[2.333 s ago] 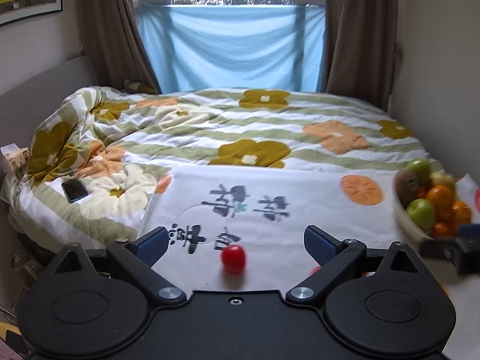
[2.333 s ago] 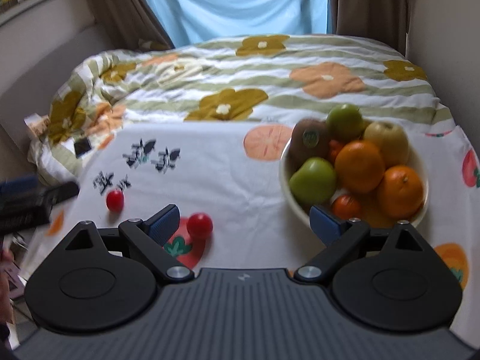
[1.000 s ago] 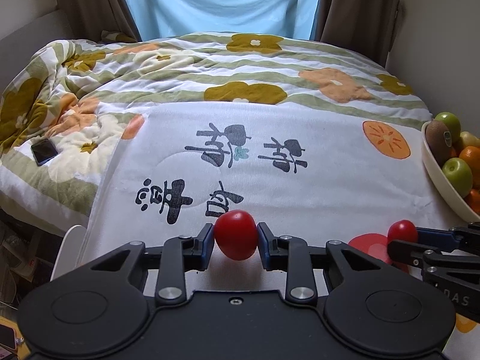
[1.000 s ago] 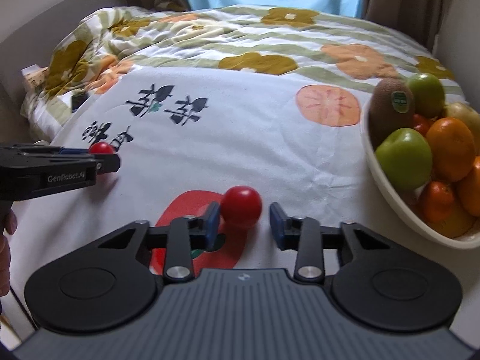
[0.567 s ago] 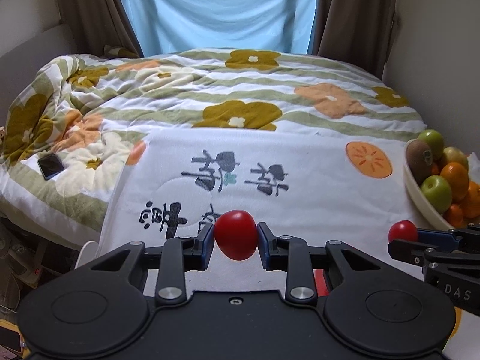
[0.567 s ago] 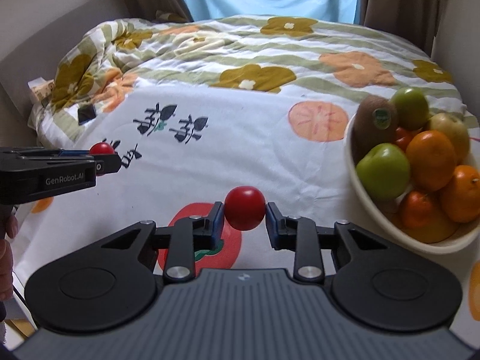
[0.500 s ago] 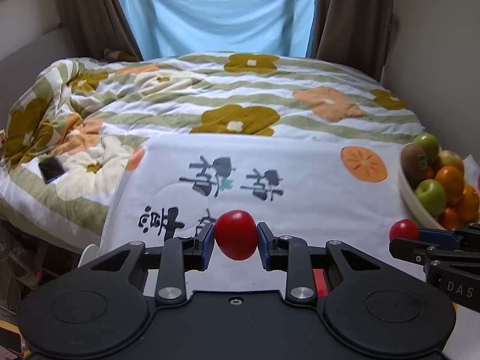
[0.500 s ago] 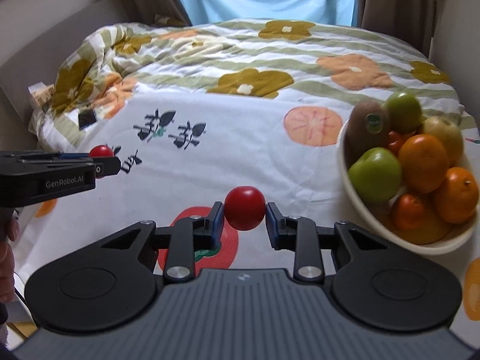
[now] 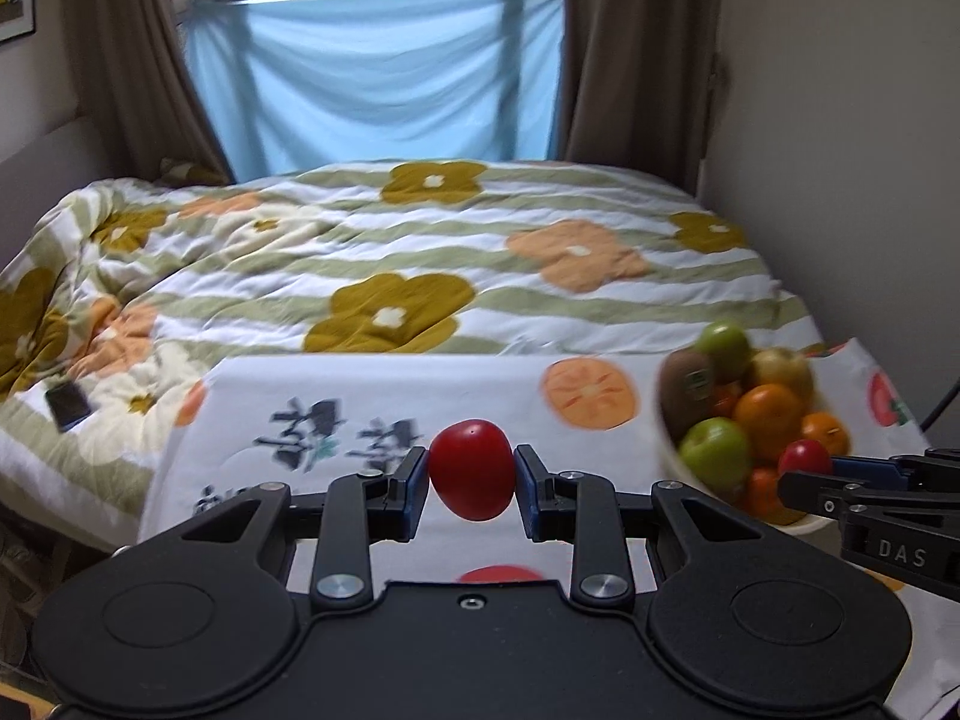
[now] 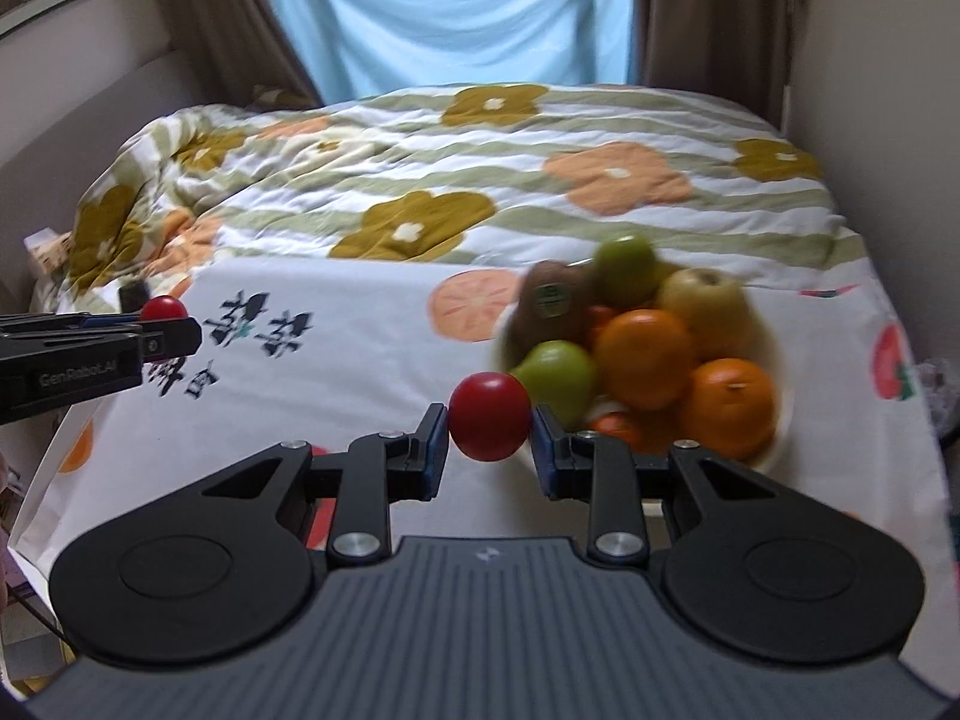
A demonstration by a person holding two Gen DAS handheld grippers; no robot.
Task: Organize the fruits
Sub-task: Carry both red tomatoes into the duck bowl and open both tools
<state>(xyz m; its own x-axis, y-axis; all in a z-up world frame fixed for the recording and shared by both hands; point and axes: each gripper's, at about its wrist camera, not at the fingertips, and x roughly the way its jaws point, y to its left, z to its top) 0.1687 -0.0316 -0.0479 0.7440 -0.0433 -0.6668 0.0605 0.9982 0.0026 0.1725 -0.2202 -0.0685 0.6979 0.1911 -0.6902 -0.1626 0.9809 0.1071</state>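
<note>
My left gripper (image 9: 472, 474) is shut on a red tomato (image 9: 472, 468) and holds it above the white printed cloth (image 9: 420, 396). My right gripper (image 10: 489, 438) is shut on a second red tomato (image 10: 489, 417), held just left of the white fruit bowl (image 10: 774, 360). The bowl holds oranges, green apples, a kiwi and a yellow apple. In the left wrist view the bowl (image 9: 669, 456) sits at the right, with the right gripper (image 9: 807, 468) and its tomato (image 9: 804, 457) in front of it. In the right wrist view the left gripper (image 10: 165, 324) shows at the left edge.
The cloth lies on a bed with a flowered quilt (image 9: 420, 252). A dark phone (image 9: 67, 399) lies on the quilt at the left. A wall (image 9: 840, 180) runs along the right side. Curtains and a blue sheet (image 9: 372, 78) cover the window behind.
Both grippers closed on their tomatoes and lifted them off the cloth. Both have since risen and moved right toward the bowl.
</note>
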